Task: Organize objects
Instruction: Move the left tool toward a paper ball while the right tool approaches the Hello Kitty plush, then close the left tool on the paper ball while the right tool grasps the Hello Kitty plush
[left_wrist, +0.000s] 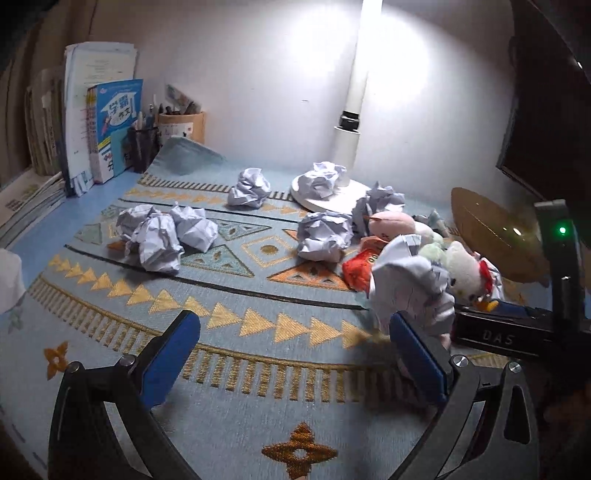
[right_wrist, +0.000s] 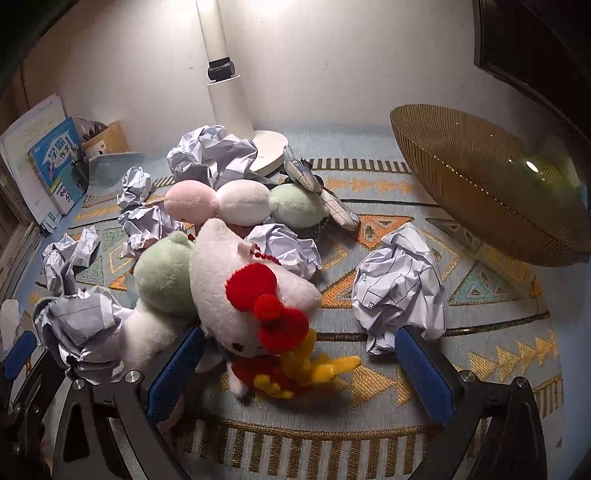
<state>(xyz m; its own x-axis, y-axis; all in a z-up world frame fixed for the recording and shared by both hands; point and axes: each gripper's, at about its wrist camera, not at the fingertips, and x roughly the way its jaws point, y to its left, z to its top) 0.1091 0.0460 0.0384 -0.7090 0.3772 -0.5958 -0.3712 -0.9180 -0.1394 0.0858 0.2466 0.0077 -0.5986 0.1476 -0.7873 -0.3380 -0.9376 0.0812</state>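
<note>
A plain white wall (left_wrist: 258, 74) backs the desk (left_wrist: 44, 236), glaring where the white lamp (left_wrist: 354, 110) shines on it. A patterned blue mat (left_wrist: 258, 332) covers the desk, and books (left_wrist: 110, 129) stand at the far left corner.

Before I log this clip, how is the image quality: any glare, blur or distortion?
Left wrist view: the white lamp column blows out the wall behind it, the crumpled paper ball by the right finger is soft, and the corners are dark. Right wrist view: glare is milder, the white plush cat with a red bow is slightly blurred, and the ribbed amber bowl bulges from fisheye distortion.
</note>
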